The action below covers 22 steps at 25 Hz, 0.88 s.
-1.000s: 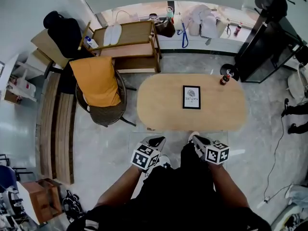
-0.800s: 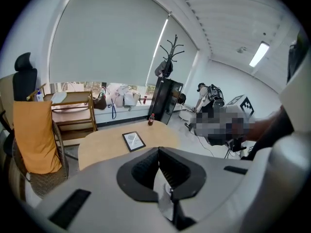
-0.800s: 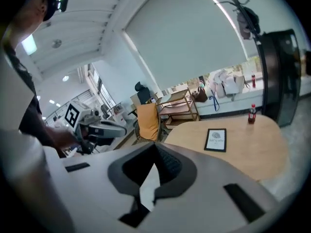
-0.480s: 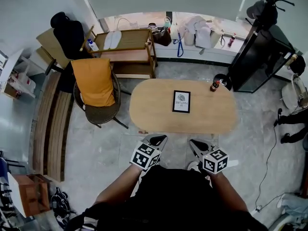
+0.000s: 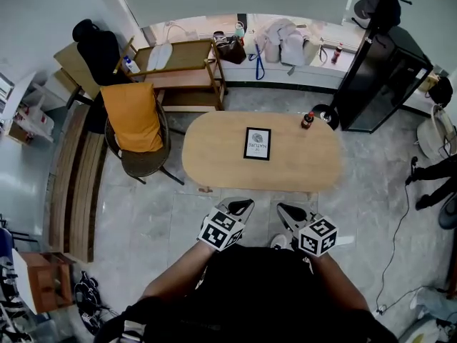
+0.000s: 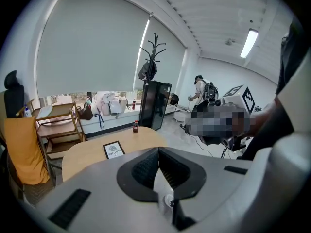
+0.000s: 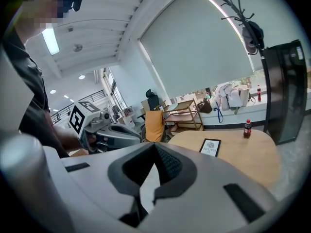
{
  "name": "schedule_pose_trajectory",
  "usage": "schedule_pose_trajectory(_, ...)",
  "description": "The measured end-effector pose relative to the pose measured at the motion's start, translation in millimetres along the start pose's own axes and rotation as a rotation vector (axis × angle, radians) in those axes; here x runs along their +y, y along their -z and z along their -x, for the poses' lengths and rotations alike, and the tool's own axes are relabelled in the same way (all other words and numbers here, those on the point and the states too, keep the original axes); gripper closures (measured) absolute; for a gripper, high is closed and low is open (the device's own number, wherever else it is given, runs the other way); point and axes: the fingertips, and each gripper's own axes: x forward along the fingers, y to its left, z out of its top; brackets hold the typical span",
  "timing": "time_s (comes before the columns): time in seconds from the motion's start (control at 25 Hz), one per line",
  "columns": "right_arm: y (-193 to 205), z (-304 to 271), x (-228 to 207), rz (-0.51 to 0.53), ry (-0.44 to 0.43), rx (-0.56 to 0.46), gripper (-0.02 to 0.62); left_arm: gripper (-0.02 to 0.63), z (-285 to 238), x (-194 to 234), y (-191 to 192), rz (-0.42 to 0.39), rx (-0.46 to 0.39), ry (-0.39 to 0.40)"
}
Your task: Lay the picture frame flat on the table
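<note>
The black-edged picture frame (image 5: 258, 143) lies face up in the middle of the oval wooden table (image 5: 214, 163); it also shows in the left gripper view (image 6: 113, 149) and the right gripper view (image 7: 210, 147). Both grippers hang close to the person's body, short of the table's near edge and well away from the frame. My left gripper (image 5: 241, 207) is shut with nothing in it, pads together (image 6: 158, 150). My right gripper (image 5: 283, 210) is likewise shut and empty (image 7: 154, 147).
A small dark bottle with a red cap (image 5: 308, 120) stands at the table's far right. A wicker chair with an orange cushion (image 5: 136, 120) sits off the table's left end, a wooden trolley (image 5: 178, 63) behind it, and a black cabinet (image 5: 371, 77) at far right.
The table and frame look smaller and have slid left in the head view, as if the person has stepped back. Both grippers stay shut near the body.
</note>
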Motion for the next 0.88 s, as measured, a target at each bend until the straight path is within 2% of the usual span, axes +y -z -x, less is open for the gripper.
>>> schedule_pose_trajectory(0.88,6,-6,0,-0.034,0.029,-0.031,0.594,0.600,24,11,-5,-0.039,0.005,-0.019)
